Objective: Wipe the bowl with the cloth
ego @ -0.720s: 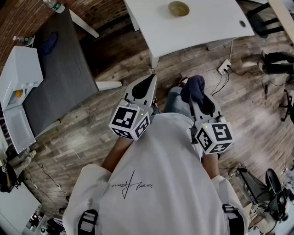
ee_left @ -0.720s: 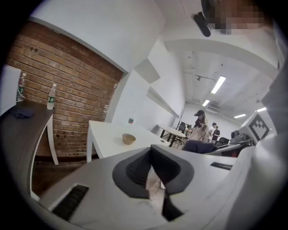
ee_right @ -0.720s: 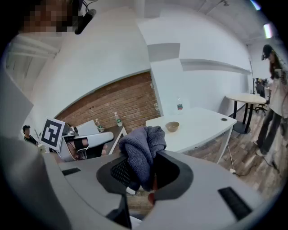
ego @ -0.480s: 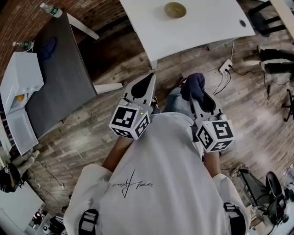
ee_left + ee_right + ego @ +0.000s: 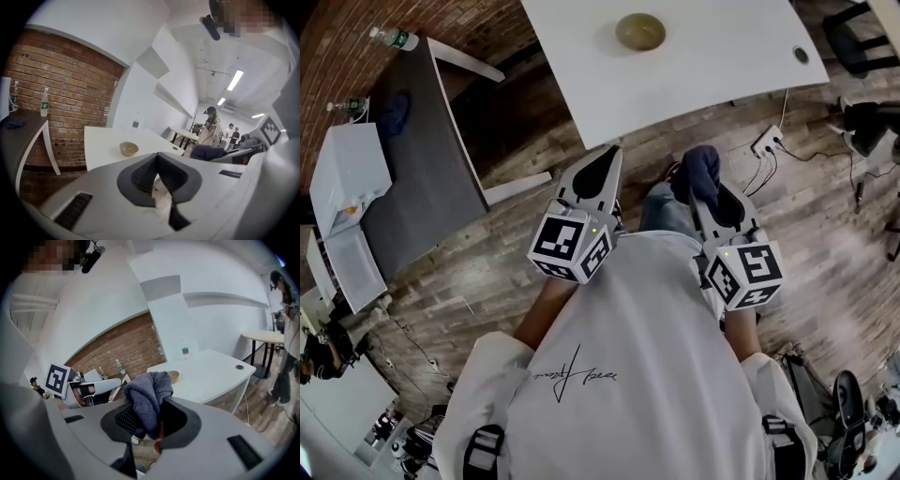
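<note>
Small tan round bowl (image 5: pixel 639 31): alone on white table (image 5: pixel 722 66), well apart from both tongs, not yet reached.
Dark blue-grey knitted cloth (image 5: pixel 149 399): pinched in right tongs (image 5: pixel 146 422), bunched upward, presumably carried ready for wiping.
Left tongs (image 5: pixel 157 160): clenched, empty; probably free to steady the bowl.

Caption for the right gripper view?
Right gripper holds the blue-grey cloth, with the bowl on the white table ahead.
</note>
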A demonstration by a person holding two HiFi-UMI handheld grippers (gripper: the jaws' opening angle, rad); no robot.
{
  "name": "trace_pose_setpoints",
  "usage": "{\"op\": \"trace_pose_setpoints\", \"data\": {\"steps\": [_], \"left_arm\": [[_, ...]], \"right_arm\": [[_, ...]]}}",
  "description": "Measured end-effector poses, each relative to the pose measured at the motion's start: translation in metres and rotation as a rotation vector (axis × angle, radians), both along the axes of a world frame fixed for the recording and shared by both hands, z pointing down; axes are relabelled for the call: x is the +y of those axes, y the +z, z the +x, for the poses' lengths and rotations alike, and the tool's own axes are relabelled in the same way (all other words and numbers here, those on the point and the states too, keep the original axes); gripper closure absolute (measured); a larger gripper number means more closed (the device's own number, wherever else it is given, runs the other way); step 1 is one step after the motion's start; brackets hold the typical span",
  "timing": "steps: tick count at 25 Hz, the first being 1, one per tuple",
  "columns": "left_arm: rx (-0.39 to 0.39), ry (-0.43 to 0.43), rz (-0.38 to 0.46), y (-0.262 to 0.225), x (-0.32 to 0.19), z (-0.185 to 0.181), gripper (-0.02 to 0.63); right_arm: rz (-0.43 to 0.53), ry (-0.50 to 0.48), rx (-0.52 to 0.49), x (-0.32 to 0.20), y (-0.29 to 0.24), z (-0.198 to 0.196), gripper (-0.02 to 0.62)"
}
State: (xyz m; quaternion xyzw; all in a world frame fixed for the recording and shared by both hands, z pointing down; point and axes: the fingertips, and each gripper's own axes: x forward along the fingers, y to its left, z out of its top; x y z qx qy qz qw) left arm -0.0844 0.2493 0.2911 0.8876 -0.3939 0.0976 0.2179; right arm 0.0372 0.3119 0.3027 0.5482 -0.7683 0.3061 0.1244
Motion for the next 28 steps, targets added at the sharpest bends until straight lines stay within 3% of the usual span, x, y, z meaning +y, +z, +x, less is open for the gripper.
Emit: {"op": "trace_pose_setpoints", "data": {"steps": [7, 15, 28], "left_arm": [[-0.028, -0.021, 0.010, 0.000, -0.030, 0.046, 0.614], [-0.061, -0.076, 0.045, -0.008, -0.052, 0.087, 0.614], [-0.152, -0.135, 0.162, -0.030, -0.073, 0.100, 0.614]], "right_arm": [[0.011, -0.059, 0.011, -0.034, 0.002, 0.043, 0.492], [0.028, -0.146, -0.048, -0.057, 0.000, 0.076, 0.492], [0.088, -0.235, -0.147, -0.095, -0.016, 0.084, 0.492]]}}
